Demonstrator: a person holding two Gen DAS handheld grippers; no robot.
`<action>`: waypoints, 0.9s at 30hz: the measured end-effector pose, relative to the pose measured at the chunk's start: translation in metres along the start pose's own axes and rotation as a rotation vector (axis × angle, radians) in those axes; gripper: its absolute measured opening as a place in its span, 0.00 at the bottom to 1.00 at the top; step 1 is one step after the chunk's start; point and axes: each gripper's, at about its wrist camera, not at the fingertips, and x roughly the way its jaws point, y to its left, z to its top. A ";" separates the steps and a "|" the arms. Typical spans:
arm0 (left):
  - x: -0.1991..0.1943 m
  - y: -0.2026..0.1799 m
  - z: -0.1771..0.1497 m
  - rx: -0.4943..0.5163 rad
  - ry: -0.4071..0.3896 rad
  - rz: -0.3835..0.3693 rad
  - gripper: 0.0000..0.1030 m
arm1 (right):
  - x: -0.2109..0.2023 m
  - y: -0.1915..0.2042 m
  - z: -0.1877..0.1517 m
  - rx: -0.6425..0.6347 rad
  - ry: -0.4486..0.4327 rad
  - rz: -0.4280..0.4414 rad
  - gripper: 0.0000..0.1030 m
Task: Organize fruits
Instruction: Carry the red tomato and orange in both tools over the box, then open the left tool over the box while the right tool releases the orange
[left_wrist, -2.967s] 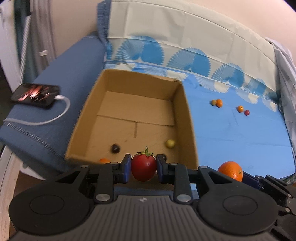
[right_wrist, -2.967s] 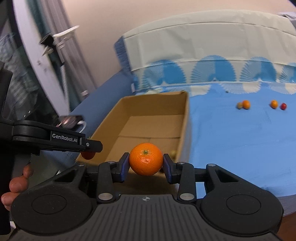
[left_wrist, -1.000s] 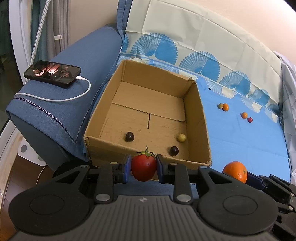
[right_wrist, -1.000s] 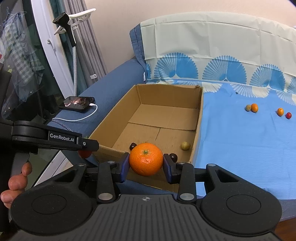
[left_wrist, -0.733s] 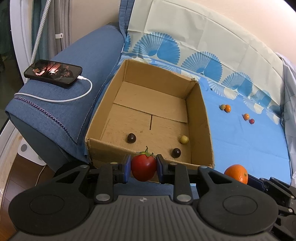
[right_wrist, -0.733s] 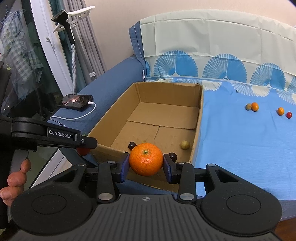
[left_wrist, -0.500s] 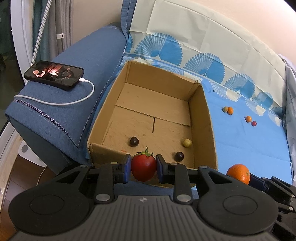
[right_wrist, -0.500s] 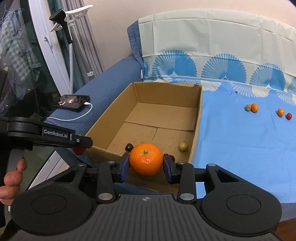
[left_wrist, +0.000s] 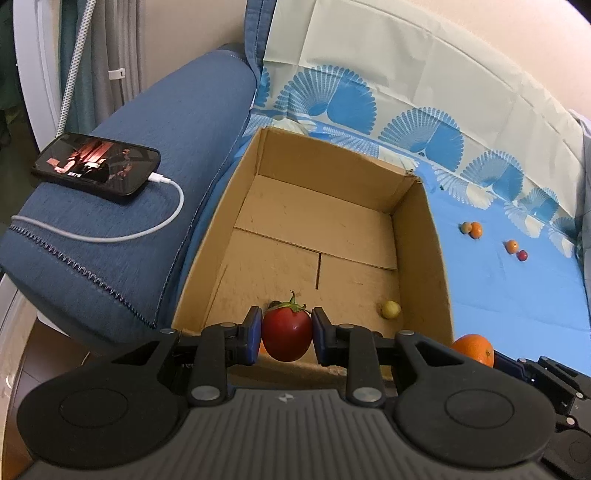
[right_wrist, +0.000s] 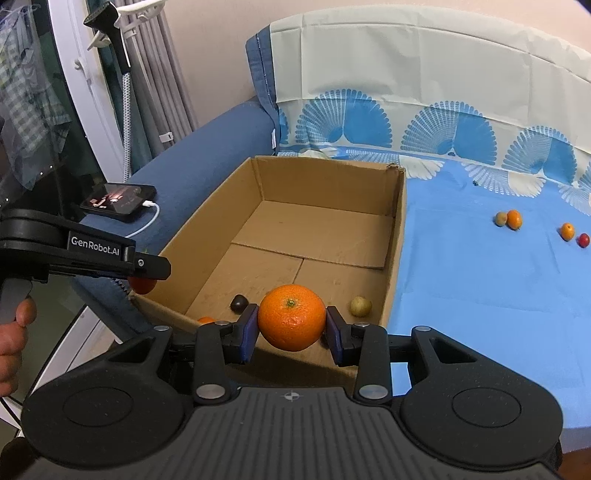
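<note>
Two claws at box (left_wrist: 439, 258) near rim, left claw (left_wrist: 287, 334) gripping tomato (left_wrist: 287, 334), right claw (right_wrist: 291, 325) gripping orange (right_wrist: 291, 323)

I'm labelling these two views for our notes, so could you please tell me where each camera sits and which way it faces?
Left wrist: sits on the left gripper, looking down into the cardboard box; its jaws hold a tomato.
Right wrist: sits on the right gripper, facing the box over its near wall; its jaws hold an orange, and a hand holds the left gripper.
Shared: box, phone, small fruits on the blue sheet.
</note>
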 end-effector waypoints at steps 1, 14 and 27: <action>0.004 0.000 0.002 0.001 0.005 0.002 0.31 | 0.004 0.000 0.001 -0.002 0.004 0.000 0.39; 0.071 -0.007 0.029 0.038 0.054 0.030 0.31 | 0.066 -0.002 0.015 -0.024 0.067 0.011 0.39; 0.124 0.001 0.028 0.085 0.129 0.078 0.31 | 0.117 -0.004 0.013 -0.073 0.142 0.013 0.39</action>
